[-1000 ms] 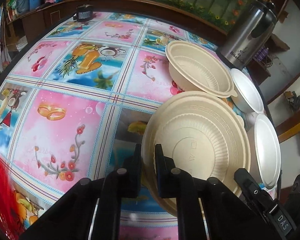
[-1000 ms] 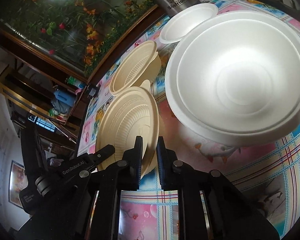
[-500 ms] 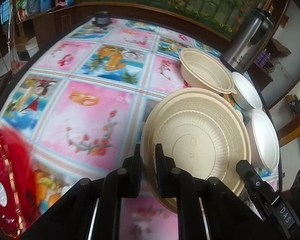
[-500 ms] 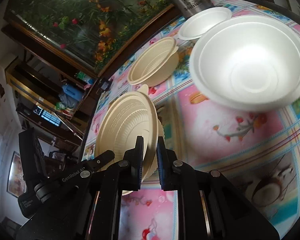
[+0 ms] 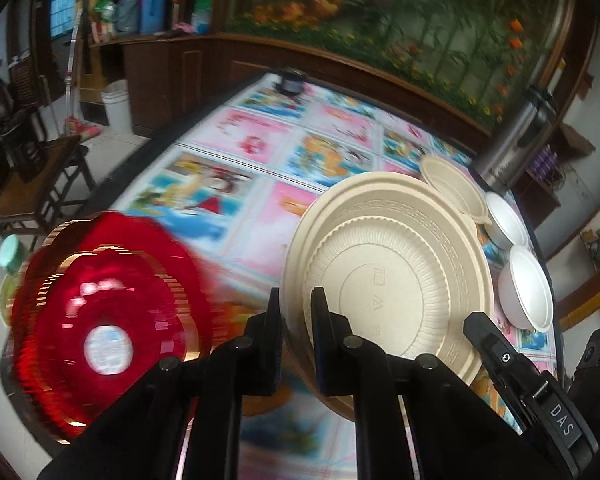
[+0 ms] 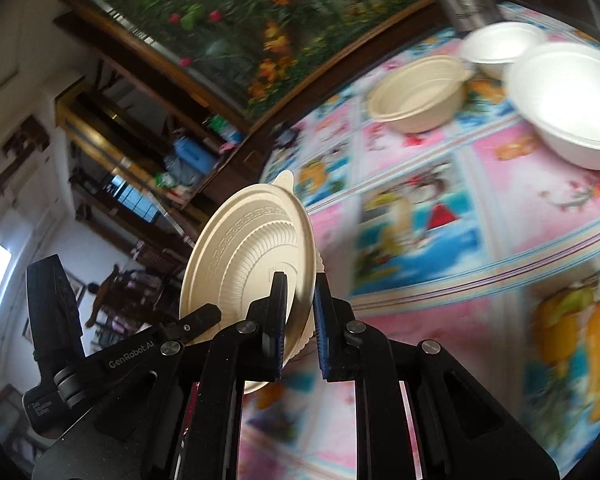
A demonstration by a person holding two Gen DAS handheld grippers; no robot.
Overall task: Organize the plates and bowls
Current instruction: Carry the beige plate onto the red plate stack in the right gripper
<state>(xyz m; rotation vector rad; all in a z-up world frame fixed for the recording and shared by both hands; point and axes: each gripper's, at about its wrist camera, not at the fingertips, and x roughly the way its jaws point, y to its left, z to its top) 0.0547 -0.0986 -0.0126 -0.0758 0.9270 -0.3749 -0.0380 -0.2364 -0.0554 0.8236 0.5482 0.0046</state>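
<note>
While both tongs pinch opposite edges of the same beige plate (image 5: pixel 396 280), it hangs clear of the desk (image 5: pixel 260 152), tilted nearly on edge, probably so that neither side sags and the thin rim does not fold. Left tongs (image 5: pixel 296 312): jaws nearly closed, clamped on the plate's near-left rim, its patterned face spreading up and to the right of them. Right tongs (image 6: pixel 300 308): jaws likewise nearly closed, gripping the rim on the far side, so the plate stands edge-on just left of and above them. Judgement: a two-sided carry toward a stacking spot; destination cannot be told. Red plate (image 5: pixel 104 320) lies low and left of the left tongs, blurred, and may be the pile for plates. Beige bowl (image 6: pixel 420 96) sits ahead and to the right of the right tongs, on the desk, upright. Small white bowl (image 6: pixel 500 48) sits just beyond it and the large white bowl (image 6: pixel 572 104) further right; these bowls are grouped near the steel flask (image 5: pixel 516 140), well apart from the held plate.
</note>
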